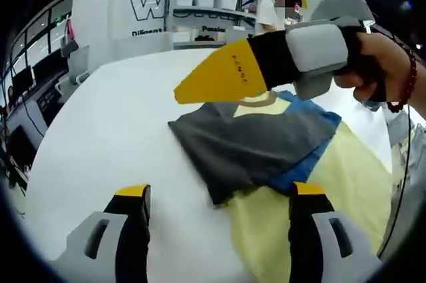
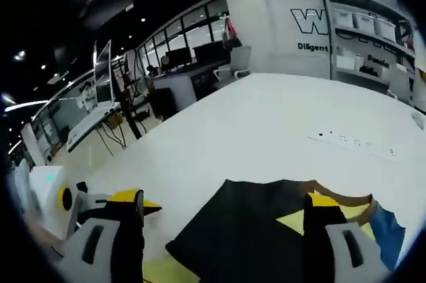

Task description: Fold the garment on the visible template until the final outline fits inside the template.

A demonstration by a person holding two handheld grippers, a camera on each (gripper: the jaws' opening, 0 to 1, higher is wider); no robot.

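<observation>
A folded garment (image 1: 253, 140) in grey, blue and yellow lies on a pale yellow template (image 1: 353, 176) on the white table (image 1: 120, 116). My left gripper (image 1: 219, 190) is open just short of the garment's near edge, with nothing between its jaws. My right gripper (image 1: 219, 76), held in a hand, hovers over the garment's far collar edge. In the right gripper view the garment (image 2: 246, 230) lies under my open right gripper (image 2: 223, 198), and the left gripper (image 2: 152, 207) shows at the lower left. A strip of the template (image 2: 163, 271) shows at the bottom.
A white power strip (image 2: 353, 143) lies on the table beyond the garment. Shelves with white bins (image 1: 206, 3) and a lettered wall stand behind the table. Desks with monitors (image 2: 180, 63) and chairs line the far side. A person (image 1: 269, 10) stands by the shelves.
</observation>
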